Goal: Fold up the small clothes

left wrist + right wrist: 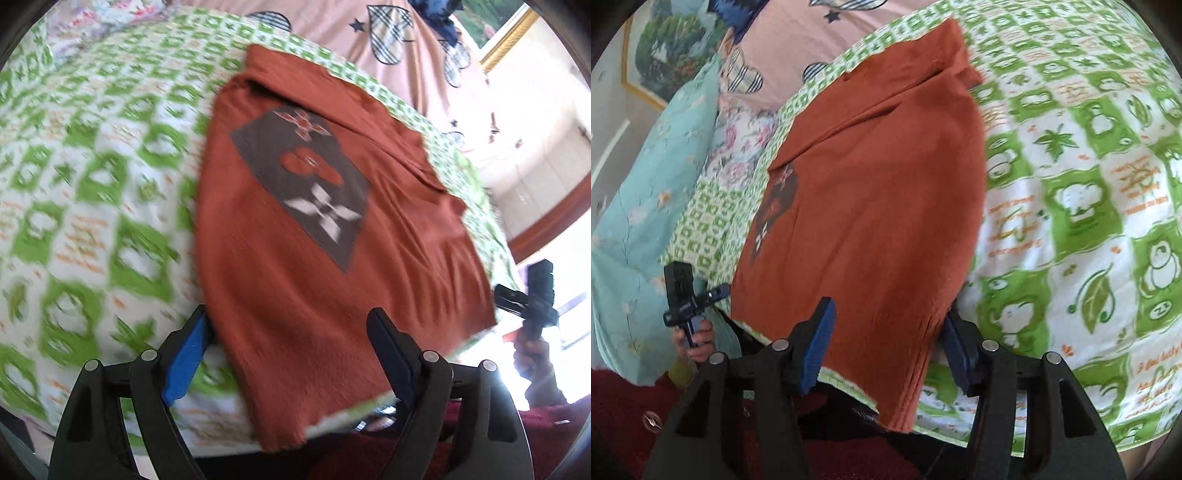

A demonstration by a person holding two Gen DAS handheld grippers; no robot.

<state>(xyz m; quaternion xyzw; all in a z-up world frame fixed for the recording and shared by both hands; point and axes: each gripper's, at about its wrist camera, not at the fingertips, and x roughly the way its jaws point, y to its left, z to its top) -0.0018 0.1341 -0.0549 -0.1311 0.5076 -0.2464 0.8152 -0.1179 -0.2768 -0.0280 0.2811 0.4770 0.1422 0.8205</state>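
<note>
A rust-orange shirt (295,258) lies spread flat on a green-and-white patterned blanket (92,184), its hem toward the near edge of the bed and its collar end pointing away toward a pink bedsheet with plaid hearts (388,37). A dark grey patch with a white four-petal figure (299,184) sits on the upper middle of the garment, and a folded flap of cloth runs along the side nearer the bed's edge in the left wrist view. The left gripper (288,354) hangs over the hem end with its jaws spread wide; the blue-padded finger (188,362) stands just off one side edge of the shirt, over the blanket, while the other finger is over the cloth, and neither presses on it. The right gripper (886,343) stands at the same hem end from the other side, jaws about half apart and gripping nothing: one blue pad is above the orange cloth, the other just past the shirt's side edge, partly hidden behind it. In the right wrist view the person's hand (698,339) holding the left gripper's handle shows beside the shirt's corner, near a pale turquoise floral quilt (646,221). Both views are somewhat blurred
</note>
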